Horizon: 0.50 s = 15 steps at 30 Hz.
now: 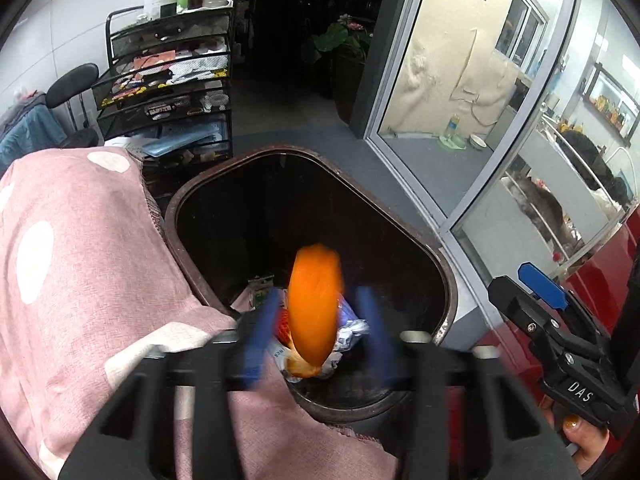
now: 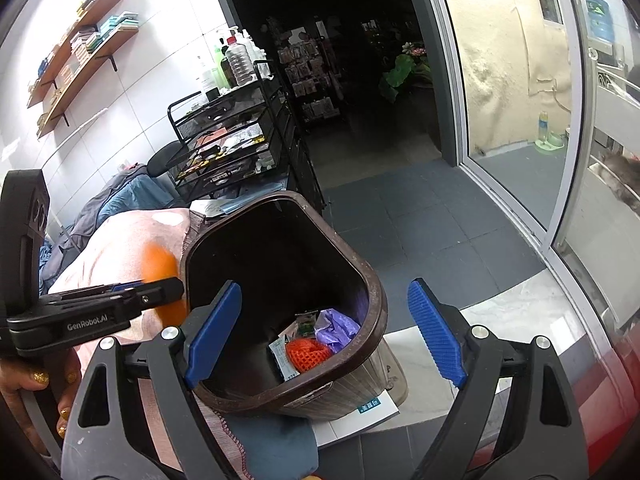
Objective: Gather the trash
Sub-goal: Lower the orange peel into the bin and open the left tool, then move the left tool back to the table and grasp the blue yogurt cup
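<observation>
The orange peel (image 1: 316, 304), blurred, sits between the left gripper (image 1: 316, 332)'s parted jaws with a gap on each side, the pads not pressing it, over the brown trash bin (image 1: 448, 280). Wrappers (image 2: 316, 340) lie on the bin's floor beyond. The right gripper (image 2: 324, 332) stands wide and empty above the same bin. A pink dotted cloth (image 1: 80, 260) borders the bin's left rim.

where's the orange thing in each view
Left wrist: the orange thing is blurred at lower centre, between the left gripper's fingers, over the trash bin.
Right wrist: it shows at left, beside the bin's rim, partly behind the left gripper.
Shared landmark: the brown trash bin.
</observation>
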### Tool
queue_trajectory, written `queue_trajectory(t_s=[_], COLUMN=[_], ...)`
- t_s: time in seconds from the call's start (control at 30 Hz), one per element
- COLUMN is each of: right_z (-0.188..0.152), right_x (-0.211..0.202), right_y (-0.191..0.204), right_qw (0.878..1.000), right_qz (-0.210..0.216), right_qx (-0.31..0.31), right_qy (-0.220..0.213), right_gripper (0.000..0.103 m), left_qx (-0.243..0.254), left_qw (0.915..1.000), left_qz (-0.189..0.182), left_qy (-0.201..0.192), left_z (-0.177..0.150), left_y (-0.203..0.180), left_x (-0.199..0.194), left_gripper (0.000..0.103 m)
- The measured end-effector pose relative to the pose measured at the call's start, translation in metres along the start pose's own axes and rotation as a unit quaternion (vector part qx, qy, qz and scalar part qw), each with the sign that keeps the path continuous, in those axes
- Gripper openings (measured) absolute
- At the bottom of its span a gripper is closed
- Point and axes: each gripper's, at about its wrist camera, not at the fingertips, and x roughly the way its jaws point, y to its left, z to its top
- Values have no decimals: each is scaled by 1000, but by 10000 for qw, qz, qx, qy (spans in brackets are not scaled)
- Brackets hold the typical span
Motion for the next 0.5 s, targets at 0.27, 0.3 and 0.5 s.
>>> queue_trajectory(t_s=[0.27, 0.3, 0.5], right_z=[-1, 0, -1], right_x=[1, 1, 4], right_y=[-1, -1, 7], right_qw=[10000, 10000, 10000], right_qz=[-30, -29, 10], right_qx=[27, 26, -47], right_qy=[5, 3, 46], right_gripper=[86, 87, 87], left_qx=[156, 143, -22], left_qw=[9988, 9986, 9962], left_qz=[228, 234, 297], left_qy=[-409, -454, -820], left_z=[1, 0, -10], left_y=[-1, 0, 11], left_x=[-20, -22, -46], left_gripper=[89, 89, 92])
